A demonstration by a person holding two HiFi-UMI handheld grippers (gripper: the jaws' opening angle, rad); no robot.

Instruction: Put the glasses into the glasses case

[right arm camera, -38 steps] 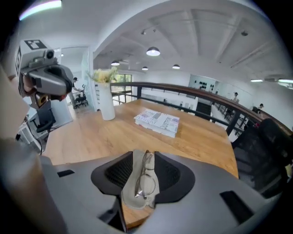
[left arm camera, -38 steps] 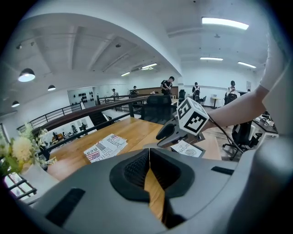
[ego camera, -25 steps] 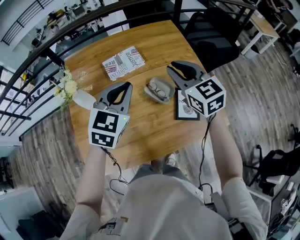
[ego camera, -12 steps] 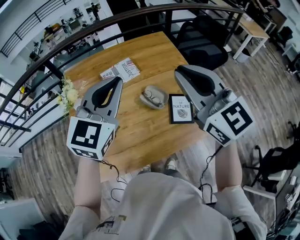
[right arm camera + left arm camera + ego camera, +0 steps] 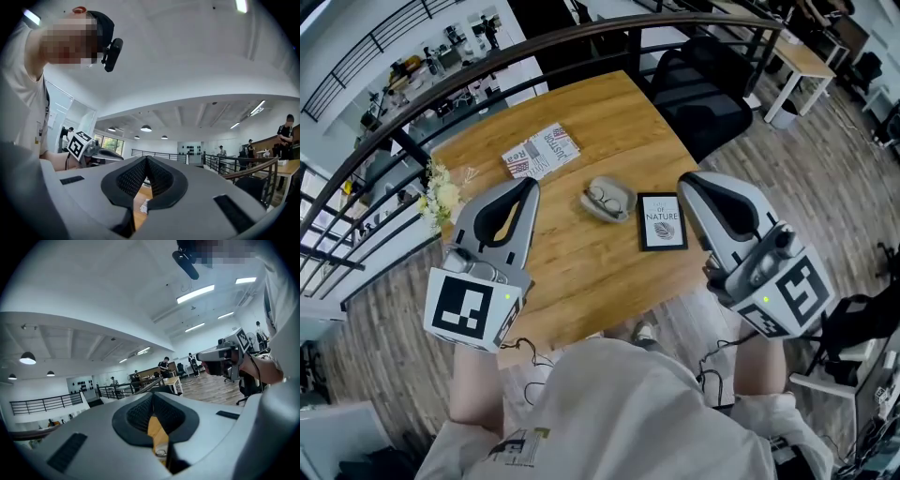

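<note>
both grippers have drawn back and up from the table over the last second, and the right pair of fingers has closed on the way. the left gripper and right gripper are now both clenched on nothing. the glasses lie inside the open glasses case, ahead of and between the two sets of fingers and well apart from both; in my judgement the placement is done, with only the lid perhaps left to shut.
</note>
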